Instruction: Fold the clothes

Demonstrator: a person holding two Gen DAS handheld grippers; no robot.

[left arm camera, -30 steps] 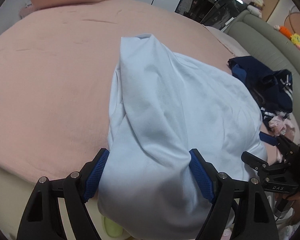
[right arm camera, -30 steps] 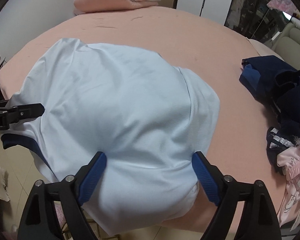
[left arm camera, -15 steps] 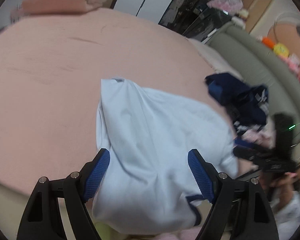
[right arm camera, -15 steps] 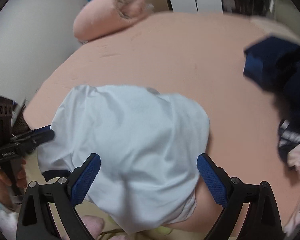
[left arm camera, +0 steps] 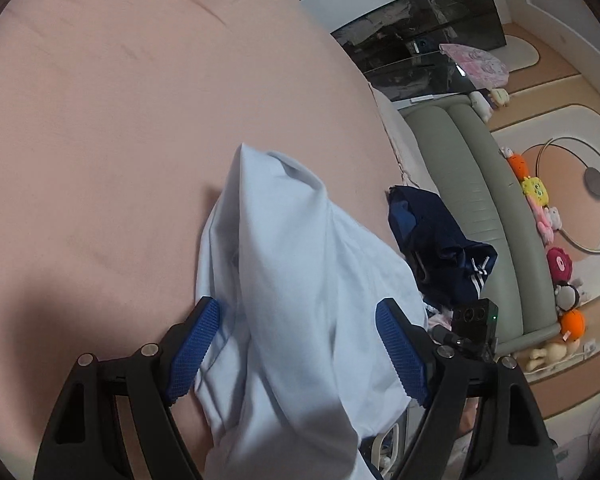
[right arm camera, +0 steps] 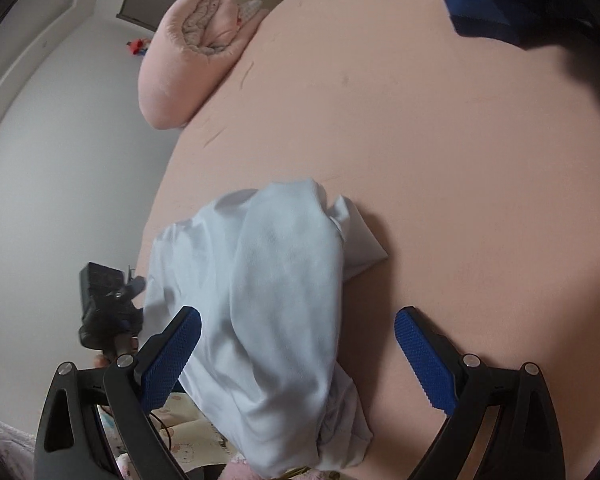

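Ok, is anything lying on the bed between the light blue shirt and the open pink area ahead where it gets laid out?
Nothing visible does. The light blue shirt hangs between both grippers' open jaws, and the pink bed beyond it is bare. The navy clothes sit off to one side, and the rolled pink blanket lies at the far edge.

One pale blue shirt (left arm camera: 300,300), one navy garment pile (left arm camera: 432,256) at three o'clock, one rolled pink blanket (right arm camera: 192,48), two grippers.

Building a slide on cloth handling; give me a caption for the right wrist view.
Right gripper, jaws open, over a bunched light blue shirt at the edge of a pink bed.
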